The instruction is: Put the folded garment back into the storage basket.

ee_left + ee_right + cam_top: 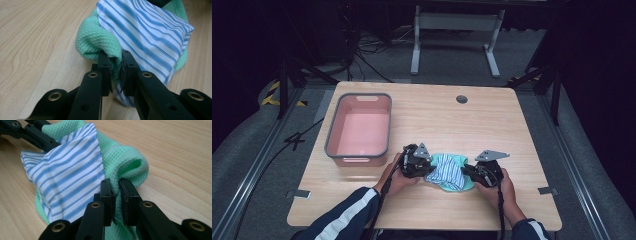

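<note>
Cloth sits between your two grippers near the front edge of the wooden table (422, 112): a green waffle-knit towel (464, 182) with a blue-and-white striped cloth (451, 172) lying on top of it.

Your left gripper (424, 170) has its jaws pinched on a bunched fold of the green towel at the bundle's left side. In the left gripper view (116, 72) the green knit is squeezed between the two black pads, and the striped cloth (150, 35) drapes just beside and over it. Your left hand (398, 178) holds that gripper from behind, with a dark sleeve with a white stripe (349, 212) coming in from the bottom.

Your right gripper (469, 171) is clamped on the towel's opposite side. In the right gripper view (116, 192) a rolled green edge (127, 166) is caught between the jaws, with the striped cloth (67, 177) spread to the left of them and the other gripper's black arms at the top left corner. Your right hand (502, 187) grips the tool from below.

A pink basin with a grey rim (379, 102) stands on the table's left part, near your left gripper but not touching it. A round grommet hole (461, 99) shows near the table's far edge.
</note>
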Motion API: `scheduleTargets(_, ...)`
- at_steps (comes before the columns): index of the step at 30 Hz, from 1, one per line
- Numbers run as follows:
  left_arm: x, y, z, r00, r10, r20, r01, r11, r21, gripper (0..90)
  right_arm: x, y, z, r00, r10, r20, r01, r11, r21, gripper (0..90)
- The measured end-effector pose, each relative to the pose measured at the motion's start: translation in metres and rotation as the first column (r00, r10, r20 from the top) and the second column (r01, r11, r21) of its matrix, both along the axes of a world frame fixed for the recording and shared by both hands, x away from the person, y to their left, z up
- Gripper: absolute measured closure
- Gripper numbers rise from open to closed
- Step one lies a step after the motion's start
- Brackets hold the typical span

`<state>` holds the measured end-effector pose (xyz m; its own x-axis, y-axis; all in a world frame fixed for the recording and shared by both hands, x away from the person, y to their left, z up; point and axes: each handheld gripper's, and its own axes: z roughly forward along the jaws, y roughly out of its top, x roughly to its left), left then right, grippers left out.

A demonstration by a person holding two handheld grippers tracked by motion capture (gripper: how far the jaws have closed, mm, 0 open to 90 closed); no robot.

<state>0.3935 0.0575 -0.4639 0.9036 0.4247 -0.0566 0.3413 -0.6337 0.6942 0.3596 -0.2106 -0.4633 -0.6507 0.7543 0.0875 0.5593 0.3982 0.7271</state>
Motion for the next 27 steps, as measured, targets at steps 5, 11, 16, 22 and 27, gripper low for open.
scheduleTargets(5,0.0,0.002,0.007,1.0,-0.003,0.008,0.003,0.9999,-0.014,81.0,-0.002,-0.001,0.011,0.9998,-0.008,0.019,0.007,0.9997,0.024,81.6)
scheduleTargets(11,0.003,0.002,0.016,0.9999,0.004,0.016,-0.003,0.9994,-0.035,81.2,-0.003,-0.001,0.016,0.9995,-0.013,0.027,0.013,0.9996,0.026,81.6)
scheduleTargets(16,0.005,0.002,0.025,0.9996,0.015,0.025,-0.014,0.9985,-0.054,81.2,-0.002,-0.003,0.023,0.9992,-0.02,0.034,0.018,0.9988,0.045,81.7)
scheduleTargets(22,0.006,0.004,0.039,0.9983,0.016,0.056,-0.012,0.9982,-0.058,81.3,0.0,-0.003,0.037,0.9976,-0.021,0.066,0.017,0.9979,0.062,81.7)
scheduleTargets(27,0.004,0.01,0.049,0.9974,0.015,0.07,-0.011,0.9985,-0.054,81.2,-0.002,0.0,0.047,0.9965,-0.02,0.081,0.014,0.9976,0.068,81.7)
